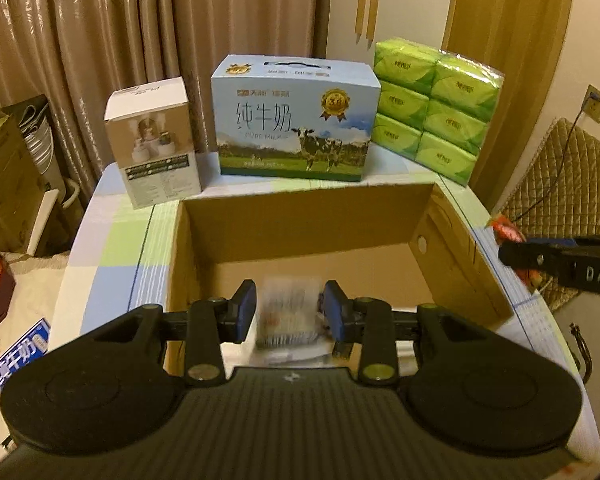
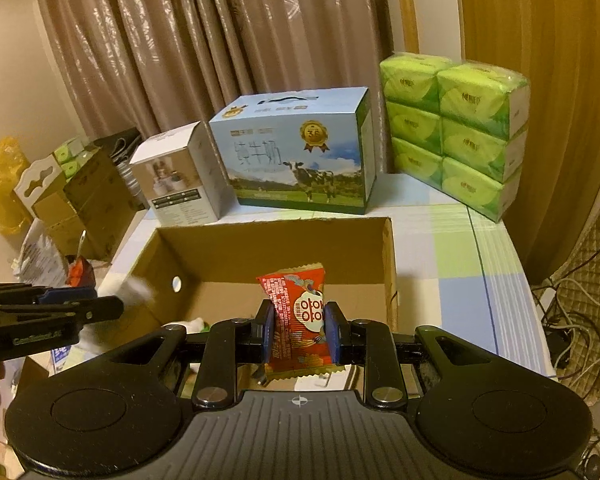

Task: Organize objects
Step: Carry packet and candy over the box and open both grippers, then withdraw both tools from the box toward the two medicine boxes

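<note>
Two snack packets poised over open cardboard box [image 2: 260,256] on counter [image 2: 452,264]

Right gripper [image 2: 299,338] fingers clamped on red snack packet [image 2: 300,320] above box; left gripper [image 1: 290,312] fingers slightly parted around blurred white packet [image 1: 286,314], contact unclear; behind box: milk carton [image 1: 294,120], green tissue pack [image 1: 436,120]

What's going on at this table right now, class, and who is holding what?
A person is sorting snacks into an open cardboard box with two hand-held grippers. The right gripper is shut on a red snack packet above the box. The left gripper has a pale, blurred packet between its pads over the box; whether it is gripped is unclear. Behind the box stand a milk carton, a small white box and green tissue packs.
</note>
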`<act>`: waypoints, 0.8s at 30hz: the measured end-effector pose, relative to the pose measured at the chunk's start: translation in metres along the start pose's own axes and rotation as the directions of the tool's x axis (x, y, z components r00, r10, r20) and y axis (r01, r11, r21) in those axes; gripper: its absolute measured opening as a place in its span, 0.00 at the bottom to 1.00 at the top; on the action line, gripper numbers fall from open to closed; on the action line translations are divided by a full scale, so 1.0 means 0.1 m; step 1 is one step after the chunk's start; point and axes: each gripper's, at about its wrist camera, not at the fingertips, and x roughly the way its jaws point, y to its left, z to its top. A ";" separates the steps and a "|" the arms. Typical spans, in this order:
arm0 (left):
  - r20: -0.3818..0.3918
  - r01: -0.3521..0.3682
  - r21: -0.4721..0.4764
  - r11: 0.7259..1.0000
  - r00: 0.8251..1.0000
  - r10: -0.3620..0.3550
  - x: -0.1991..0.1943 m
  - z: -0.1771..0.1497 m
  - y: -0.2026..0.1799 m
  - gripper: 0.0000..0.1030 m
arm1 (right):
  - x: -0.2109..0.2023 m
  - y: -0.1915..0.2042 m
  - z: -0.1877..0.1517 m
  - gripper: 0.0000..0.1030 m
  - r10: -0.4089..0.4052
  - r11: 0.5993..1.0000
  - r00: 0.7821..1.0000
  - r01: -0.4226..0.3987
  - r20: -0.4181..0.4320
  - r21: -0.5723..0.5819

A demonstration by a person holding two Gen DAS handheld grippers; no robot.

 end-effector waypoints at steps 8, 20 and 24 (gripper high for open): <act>0.028 -0.026 0.010 1.000 0.999 0.026 0.12 0.01 0.05 0.47 | 0.16 -0.03 -0.03 0.22 0.012 1.000 1.000 -0.012 -0.020 0.003; 0.031 -0.063 0.009 0.998 0.998 0.062 -0.06 -0.26 0.13 0.74 | 0.13 -0.09 -0.04 0.73 0.059 0.997 0.997 -0.062 0.056 0.049; 0.027 -0.064 -0.011 0.998 0.998 0.065 -0.20 -0.46 0.14 0.83 | -0.08 -0.17 -0.15 0.73 0.053 0.996 0.996 -0.058 0.067 0.070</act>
